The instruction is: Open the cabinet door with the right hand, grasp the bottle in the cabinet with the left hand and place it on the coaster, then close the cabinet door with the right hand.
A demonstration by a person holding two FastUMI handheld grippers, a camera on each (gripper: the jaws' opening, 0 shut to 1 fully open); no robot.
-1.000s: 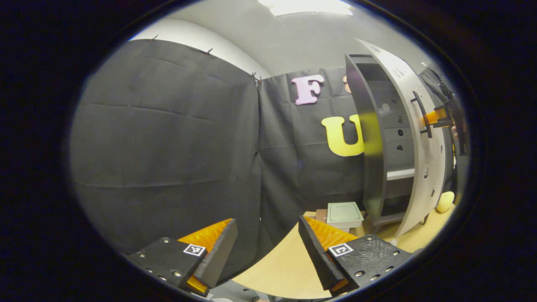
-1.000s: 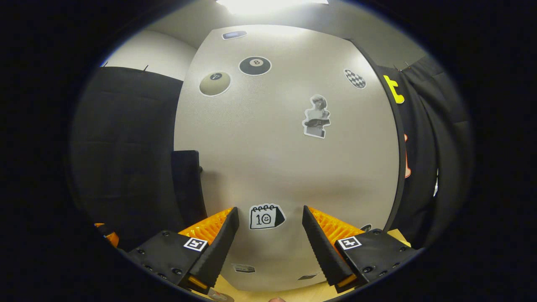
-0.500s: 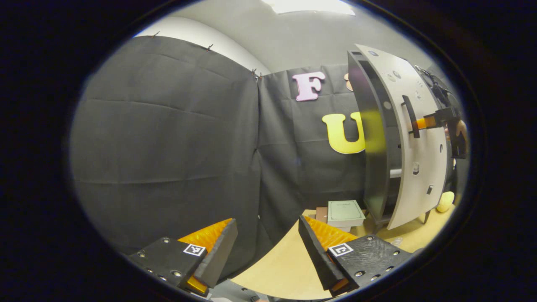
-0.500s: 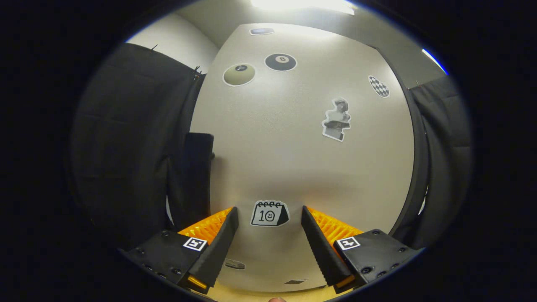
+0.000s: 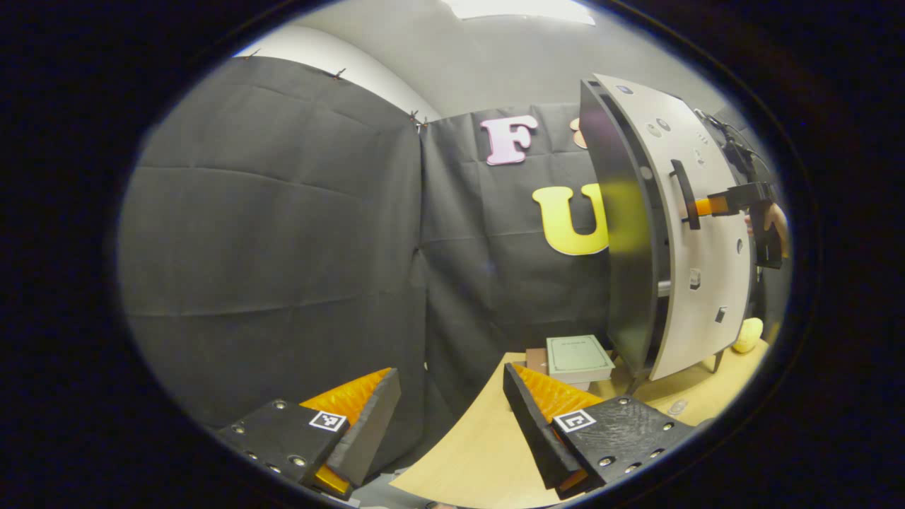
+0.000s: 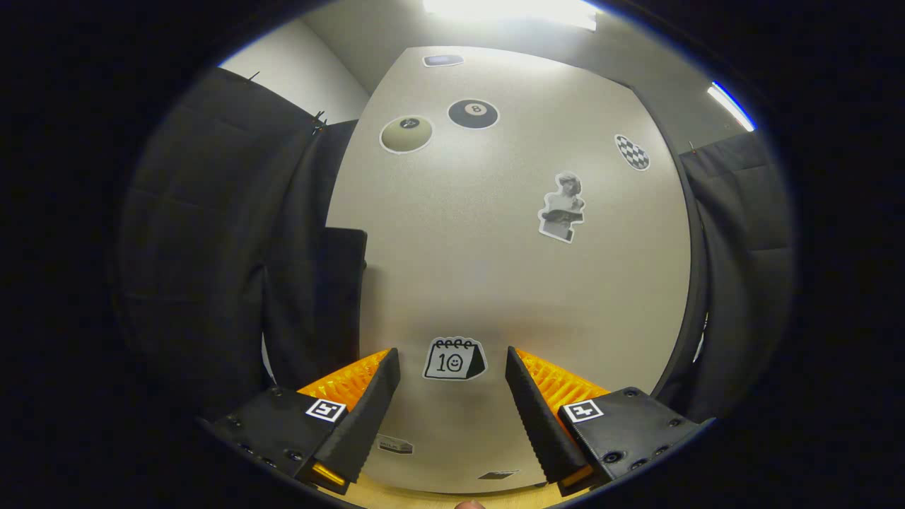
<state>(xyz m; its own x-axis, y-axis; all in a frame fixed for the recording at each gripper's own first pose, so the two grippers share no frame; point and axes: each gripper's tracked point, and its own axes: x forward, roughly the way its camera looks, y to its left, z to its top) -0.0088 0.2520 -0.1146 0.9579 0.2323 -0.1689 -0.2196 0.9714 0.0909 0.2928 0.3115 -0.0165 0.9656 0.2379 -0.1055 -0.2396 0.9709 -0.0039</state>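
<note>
Door (image 6: 509,268) nearly shut against cabinet (image 5: 626,233), only a narrow gap at the handle edge; stickers across its pale face. Handle (image 5: 684,194) just beside right gripper (image 6: 452,385), spread wide, pointed flat at the door, gripping nothing. Seen from the left gripper view, same gripper in a hand (image 5: 776,220) close to the door. Left gripper (image 5: 449,403) released, empty, over table (image 5: 466,452). Book (image 5: 578,355) beside cabinet foot. Bottle unseen.

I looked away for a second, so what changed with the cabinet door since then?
The cabinet door has swung nearly shut, pushed by the right tongs with fingers spread against its face. The left tongs stayed open and empty over the table.
</note>
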